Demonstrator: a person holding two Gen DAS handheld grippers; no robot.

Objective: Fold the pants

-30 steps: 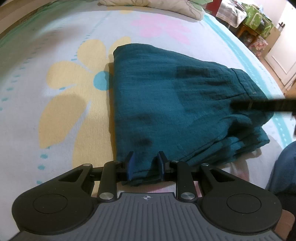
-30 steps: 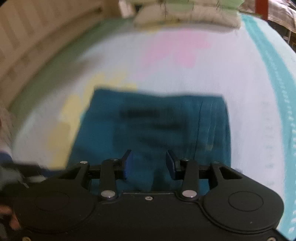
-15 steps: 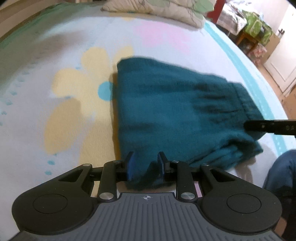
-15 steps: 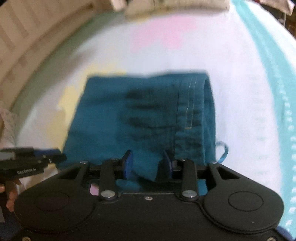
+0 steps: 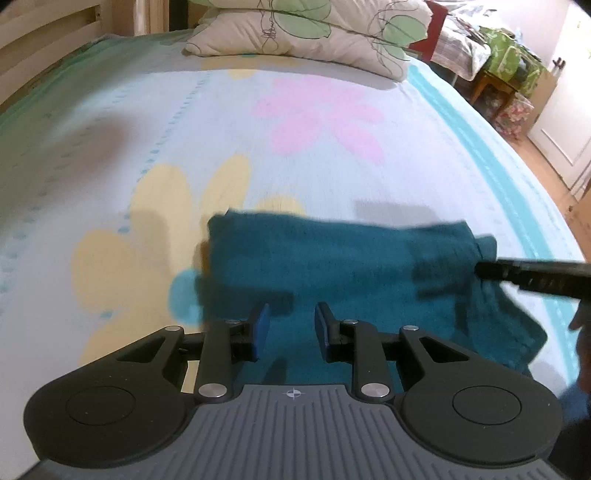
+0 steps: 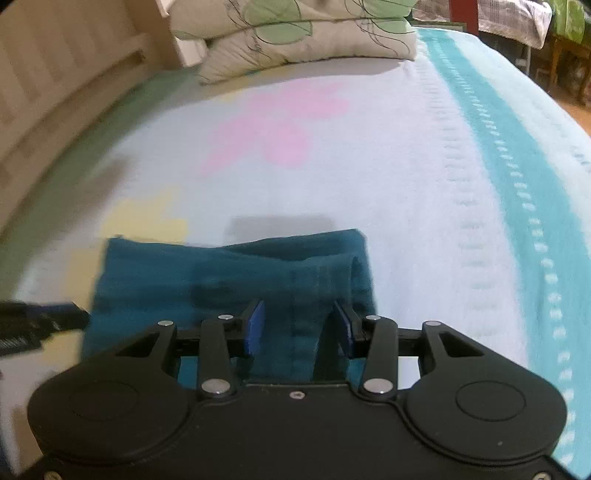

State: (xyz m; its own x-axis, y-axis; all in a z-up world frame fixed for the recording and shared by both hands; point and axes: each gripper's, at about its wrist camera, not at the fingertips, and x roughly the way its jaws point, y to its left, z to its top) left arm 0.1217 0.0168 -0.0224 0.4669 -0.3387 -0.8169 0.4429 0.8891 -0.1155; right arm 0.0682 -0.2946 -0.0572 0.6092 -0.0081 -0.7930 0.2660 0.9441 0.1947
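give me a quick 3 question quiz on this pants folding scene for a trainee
1. True or false: the teal pants lie spread out flat at full length on the bed sheet.
2. What sits at the head of the bed? A) a laundry basket B) stacked pillows C) a folded towel
3. In its own wrist view, what lies between the fingers of the right gripper?

Key
1. False: they are folded into a compact bundle.
2. B
3. A fold of the pants fabric. The left gripper likewise has the teal cloth between its fingers.
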